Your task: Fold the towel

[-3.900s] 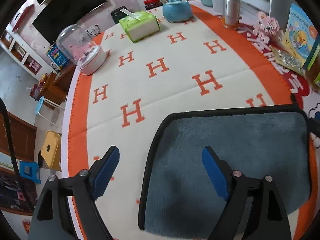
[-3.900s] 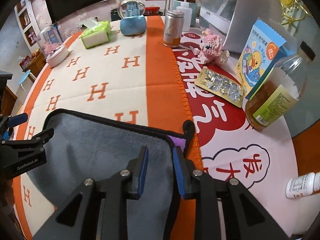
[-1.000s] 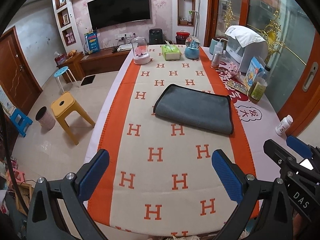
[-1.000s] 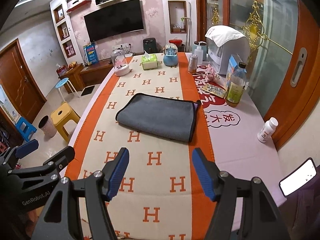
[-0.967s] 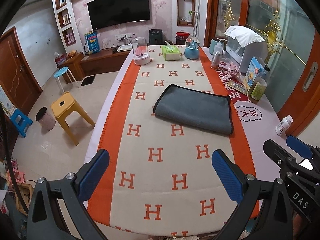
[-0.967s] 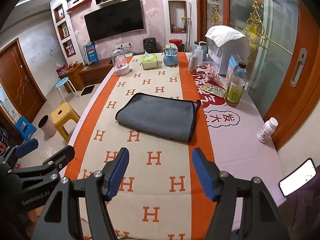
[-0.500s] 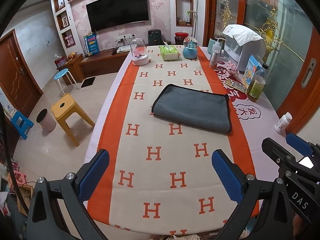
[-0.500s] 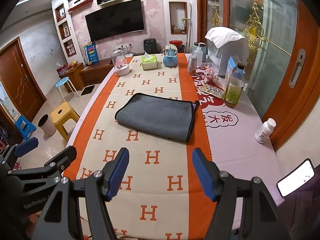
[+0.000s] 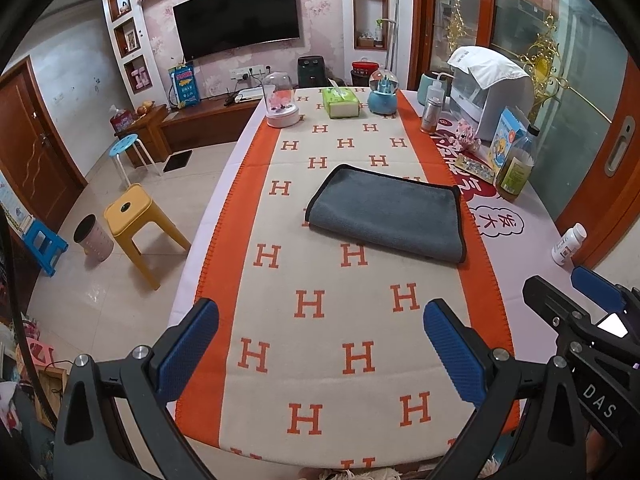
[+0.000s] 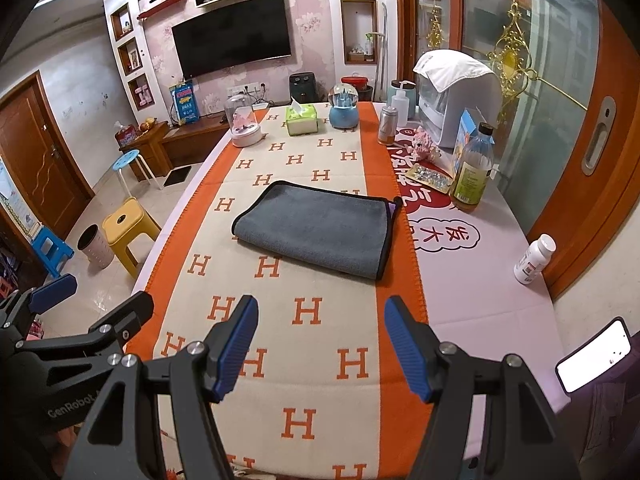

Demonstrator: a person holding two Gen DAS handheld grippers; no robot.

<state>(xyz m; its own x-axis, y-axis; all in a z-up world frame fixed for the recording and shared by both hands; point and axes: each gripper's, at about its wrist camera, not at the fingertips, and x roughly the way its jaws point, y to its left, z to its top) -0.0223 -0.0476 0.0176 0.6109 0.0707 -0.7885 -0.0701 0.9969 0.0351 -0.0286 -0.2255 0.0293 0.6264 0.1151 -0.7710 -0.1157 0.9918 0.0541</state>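
Observation:
A grey towel (image 9: 388, 211) with a black hem lies folded flat in the middle of the table, on an orange and cream cloth (image 9: 320, 312) printed with H letters. It also shows in the right wrist view (image 10: 320, 229). My left gripper (image 9: 320, 344) is open and empty, held above the table's near end, well short of the towel. My right gripper (image 10: 318, 344) is open and empty too, beside the left one. The right gripper shows at the right edge of the left wrist view (image 9: 588, 304), and the left gripper at the left edge of the right wrist view (image 10: 52, 292).
At the far end stand a glass dome (image 9: 282, 100), a green tissue box (image 9: 340, 102) and a blue snow globe (image 9: 383, 96). Along the right edge are a can (image 9: 430, 118), a bottle (image 9: 516, 166), a blister pack (image 9: 474, 166) and a pill bottle (image 9: 568, 244). Stools (image 9: 136, 216) stand on the floor left.
3.9 s ago both grippers were down at the towel, the right one nearly shut at its edge. Both have since drawn back and up, open; over the last second they rose slightly.

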